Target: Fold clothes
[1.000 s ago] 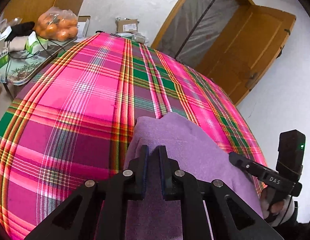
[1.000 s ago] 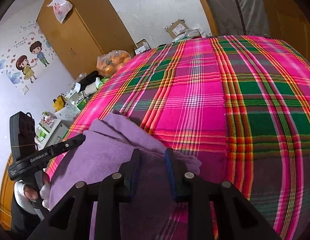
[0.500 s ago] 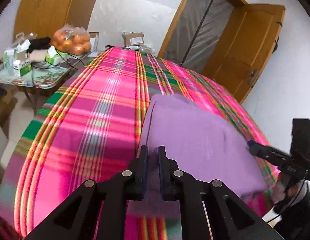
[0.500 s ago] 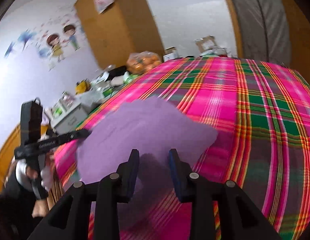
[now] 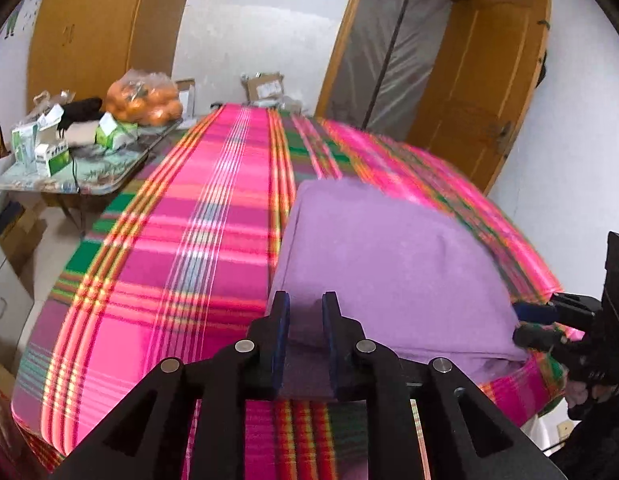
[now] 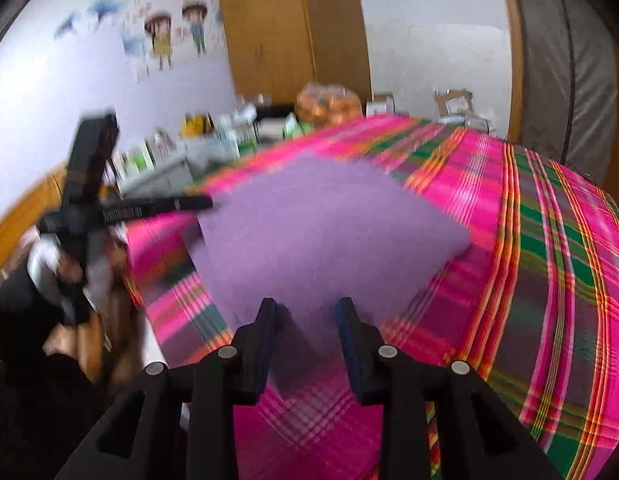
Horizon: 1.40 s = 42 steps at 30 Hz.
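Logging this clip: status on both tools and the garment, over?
Left tool open, at the near edge of the purple garment. Right tool open, nothing gripped. Garment flat on plaid cover, nothing in the way.

One purple cloth (image 5: 389,264) on one plaid-covered bed (image 5: 181,232), two grippers, one bag of oranges (image 5: 143,98).

blurred: side table clutter (image 6: 213,136) | hidden: plaid cover under purple cloth (image 5: 389,264)
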Motion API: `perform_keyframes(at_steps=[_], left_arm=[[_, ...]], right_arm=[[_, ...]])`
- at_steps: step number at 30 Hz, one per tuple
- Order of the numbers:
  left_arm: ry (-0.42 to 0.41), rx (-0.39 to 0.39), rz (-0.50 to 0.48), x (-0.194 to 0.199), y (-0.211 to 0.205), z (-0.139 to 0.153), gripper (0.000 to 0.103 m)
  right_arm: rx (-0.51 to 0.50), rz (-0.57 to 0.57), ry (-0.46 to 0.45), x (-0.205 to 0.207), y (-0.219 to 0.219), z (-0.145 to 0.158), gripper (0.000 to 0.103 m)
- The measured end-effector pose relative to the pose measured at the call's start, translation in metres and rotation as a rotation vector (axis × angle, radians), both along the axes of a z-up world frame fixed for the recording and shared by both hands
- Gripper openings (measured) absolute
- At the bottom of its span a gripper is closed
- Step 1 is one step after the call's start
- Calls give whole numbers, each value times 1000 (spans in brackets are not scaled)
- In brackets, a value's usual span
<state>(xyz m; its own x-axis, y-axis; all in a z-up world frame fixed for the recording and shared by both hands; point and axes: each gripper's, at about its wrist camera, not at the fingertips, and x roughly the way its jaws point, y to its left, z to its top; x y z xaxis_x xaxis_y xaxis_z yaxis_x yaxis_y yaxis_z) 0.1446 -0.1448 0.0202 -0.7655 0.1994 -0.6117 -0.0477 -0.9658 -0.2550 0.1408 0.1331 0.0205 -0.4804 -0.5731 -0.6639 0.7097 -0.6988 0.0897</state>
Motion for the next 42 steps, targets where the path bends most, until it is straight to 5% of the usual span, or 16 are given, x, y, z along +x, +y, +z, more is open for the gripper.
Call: perform_keyframes(at_steps=[7,12,18,28,36,42], left_arm=[[-12,25,13,-1,-6,-13,31],[-11,27,28,2,-7,-6,31],[65,25,52,7,-12,23,28],[-38,84,14,-13,-9,-7,31],[39,54,-28,-56,0,29,29],[8,24,-84,-108,17,34,29]], right_arm=[[-10,-1,-43,-10,5,-11,38],[8,12,-36,-8,7,-3,38],[-133,-36,-17,-19,27,22,38],[-126,-47,-104,-46,17,9,39],[-164,-128,-56,-88,14,30,39],[-174,-185,-131,-135,-10,20,31]])
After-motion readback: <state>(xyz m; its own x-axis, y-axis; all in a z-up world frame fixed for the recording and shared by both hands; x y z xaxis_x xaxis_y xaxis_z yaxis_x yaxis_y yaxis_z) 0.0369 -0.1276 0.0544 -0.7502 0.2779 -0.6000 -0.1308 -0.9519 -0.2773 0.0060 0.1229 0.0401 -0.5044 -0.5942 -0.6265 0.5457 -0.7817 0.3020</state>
